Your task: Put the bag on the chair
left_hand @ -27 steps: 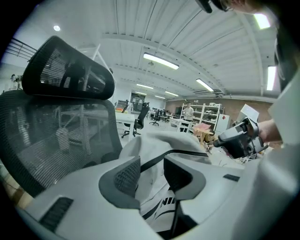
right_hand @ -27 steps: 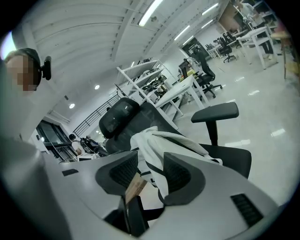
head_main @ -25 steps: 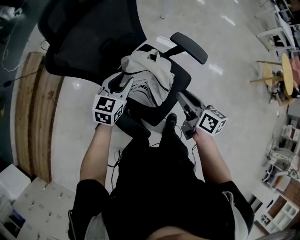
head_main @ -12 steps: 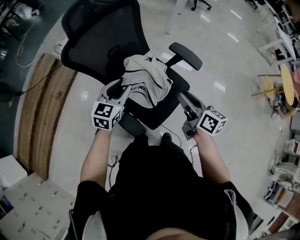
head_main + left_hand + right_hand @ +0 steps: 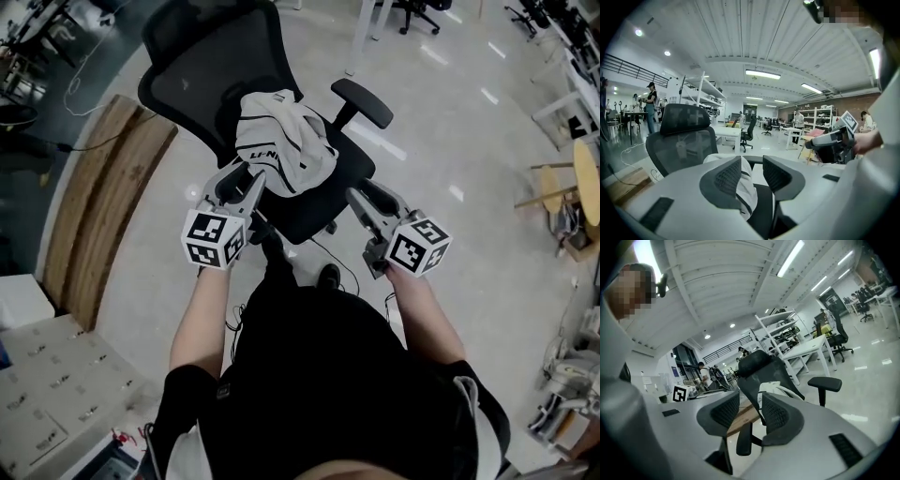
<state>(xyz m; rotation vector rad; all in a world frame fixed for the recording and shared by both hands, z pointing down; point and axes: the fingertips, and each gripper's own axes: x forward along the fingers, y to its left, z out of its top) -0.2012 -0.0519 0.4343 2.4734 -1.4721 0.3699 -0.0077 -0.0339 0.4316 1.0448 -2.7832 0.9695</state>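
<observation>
Head view: the crumpled white bag (image 5: 281, 141) lies on the black chair (image 5: 202, 75), just beyond your left gripper (image 5: 242, 185) and right gripper (image 5: 364, 202). Pale glossy floor (image 5: 441, 122); wooden platform (image 5: 103, 216) left.

Left gripper view: jaws closing, still apart, empty; bag past the fingertips.

Right gripper view: jaws closing, empty; chair ahead.

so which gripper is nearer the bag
Left. The left gripper is just short of the bag; the right gripper is farther, beside the chair. Both sets of jaws are closing, empty.
</observation>
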